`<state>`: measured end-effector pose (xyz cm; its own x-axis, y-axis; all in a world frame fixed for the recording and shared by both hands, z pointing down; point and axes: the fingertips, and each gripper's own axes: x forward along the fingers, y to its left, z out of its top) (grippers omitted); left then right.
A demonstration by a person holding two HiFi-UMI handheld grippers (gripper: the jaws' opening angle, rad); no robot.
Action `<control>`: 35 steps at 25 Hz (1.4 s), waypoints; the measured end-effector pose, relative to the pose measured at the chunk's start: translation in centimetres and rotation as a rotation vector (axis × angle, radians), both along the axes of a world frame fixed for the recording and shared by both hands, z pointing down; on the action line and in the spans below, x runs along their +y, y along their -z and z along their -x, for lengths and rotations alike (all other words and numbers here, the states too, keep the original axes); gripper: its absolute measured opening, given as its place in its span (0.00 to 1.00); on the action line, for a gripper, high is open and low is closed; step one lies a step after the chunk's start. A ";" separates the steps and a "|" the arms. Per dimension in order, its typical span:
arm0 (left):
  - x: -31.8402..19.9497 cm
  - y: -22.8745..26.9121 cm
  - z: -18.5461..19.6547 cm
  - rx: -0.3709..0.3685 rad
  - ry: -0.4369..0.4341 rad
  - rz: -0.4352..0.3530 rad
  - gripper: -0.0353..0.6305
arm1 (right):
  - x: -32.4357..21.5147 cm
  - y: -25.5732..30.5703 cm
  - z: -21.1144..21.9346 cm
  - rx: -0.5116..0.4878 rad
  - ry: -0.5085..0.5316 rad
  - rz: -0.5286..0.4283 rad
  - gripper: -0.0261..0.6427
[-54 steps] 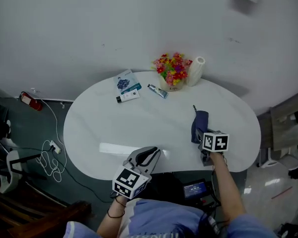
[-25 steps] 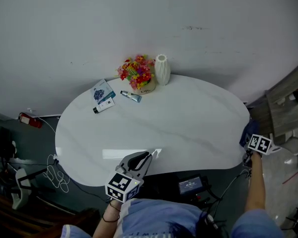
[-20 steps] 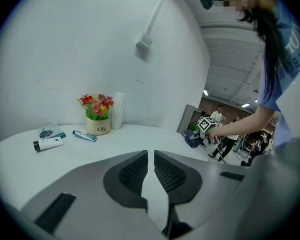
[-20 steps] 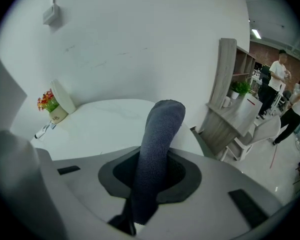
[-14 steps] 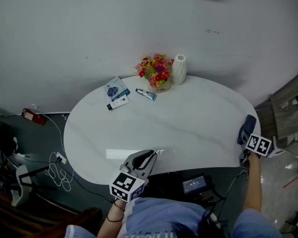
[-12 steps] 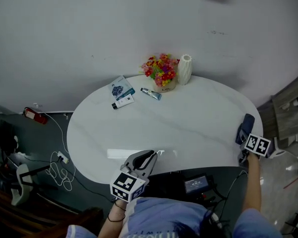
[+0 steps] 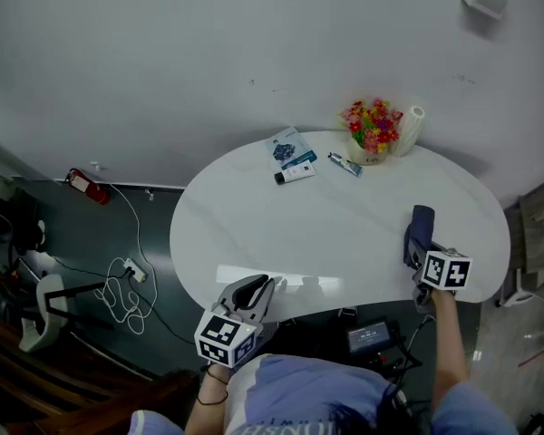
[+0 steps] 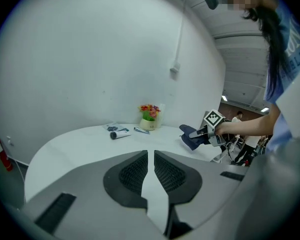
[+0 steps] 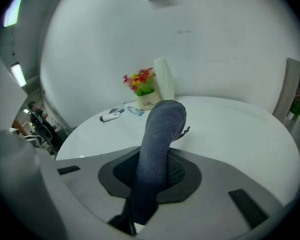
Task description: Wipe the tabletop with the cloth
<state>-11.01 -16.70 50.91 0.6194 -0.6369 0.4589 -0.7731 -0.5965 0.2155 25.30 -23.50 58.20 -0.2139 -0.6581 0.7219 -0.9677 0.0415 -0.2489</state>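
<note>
Cloth (image 9: 162, 121) inside right gripper (image 9: 157, 160), apparently on tabletop (image 9: 230, 129)

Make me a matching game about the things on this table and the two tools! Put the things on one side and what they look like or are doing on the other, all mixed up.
Things:
1. cloth
2. flowers
3. left tool
4. vase

Clues:
A. shut, with nothing in it
B. plain white, right beside the flowers
C. dark blue, pinched in the right tool
D. lots of bright colours

Pairs: 1-C, 2-D, 3-A, 4-B
</note>
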 end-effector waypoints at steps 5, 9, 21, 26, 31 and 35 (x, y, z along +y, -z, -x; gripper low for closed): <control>1.7 -0.7 8.5 -0.015 0.103 -0.001 0.10 | -0.7 -0.1 13.6 -0.075 0.163 -0.014 0.14; 3.3 -1.0 14.0 -0.020 0.180 -0.003 0.10 | -0.6 -0.5 24.5 -0.094 0.323 -0.010 0.14; 8.9 -2.4 23.7 0.014 0.403 0.035 0.10 | 5.0 -1.3 52.4 -0.187 0.795 0.018 0.14; 11.0 -2.7 25.6 0.023 0.468 0.049 0.10 | 8.8 -2.1 58.8 -0.208 0.942 0.049 0.14; 13.0 -3.1 26.5 0.020 0.496 0.070 0.10 | 11.6 -4.0 60.5 -0.170 1.022 0.088 0.14; 13.1 -3.8 26.2 0.017 0.487 0.082 0.10 | 11.3 -5.6 58.4 -0.112 1.009 0.106 0.14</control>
<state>-37.25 -3.62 54.70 0.2667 -0.8165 0.5121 -0.9537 -0.1471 0.2621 -33.09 -12.18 63.84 -0.7030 -0.0673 0.7080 -0.4647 0.7971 -0.3857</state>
